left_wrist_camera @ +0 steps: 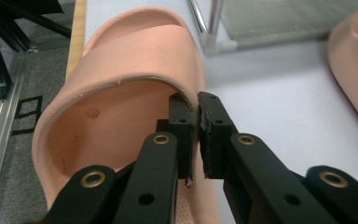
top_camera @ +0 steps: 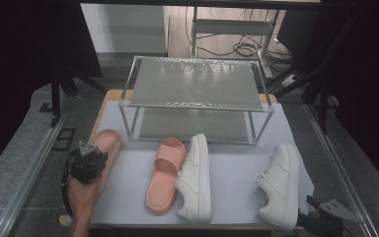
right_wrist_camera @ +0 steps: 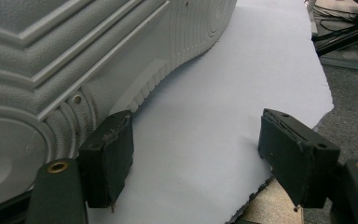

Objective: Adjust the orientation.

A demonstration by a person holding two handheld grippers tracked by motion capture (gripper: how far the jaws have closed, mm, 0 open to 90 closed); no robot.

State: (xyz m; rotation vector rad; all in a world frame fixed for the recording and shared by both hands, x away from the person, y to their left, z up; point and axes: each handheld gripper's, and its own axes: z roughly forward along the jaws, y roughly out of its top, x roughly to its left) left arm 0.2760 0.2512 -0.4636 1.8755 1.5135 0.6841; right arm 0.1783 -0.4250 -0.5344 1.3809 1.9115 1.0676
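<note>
Pale grey matting covers the table, and a two-shelf metal rack stands at its far edge. At the mat's left edge lies a pink slipper, and my left gripper is clenched on it: one jaw sits inside the strap, the other outside, and the strap's thin edge is pinched between the pads. From above I see that gripper over the heel end of the slipper, my forearm coming in from the near edge. A second pink slipper lies near the middle of the mat, with a white sneaker touching its right side. Another white sneaker lies toward the right edge. My right gripper rests at the near right corner with its jaws spread apart and nothing between them, one jaw close beside that sneaker's sole.
</note>
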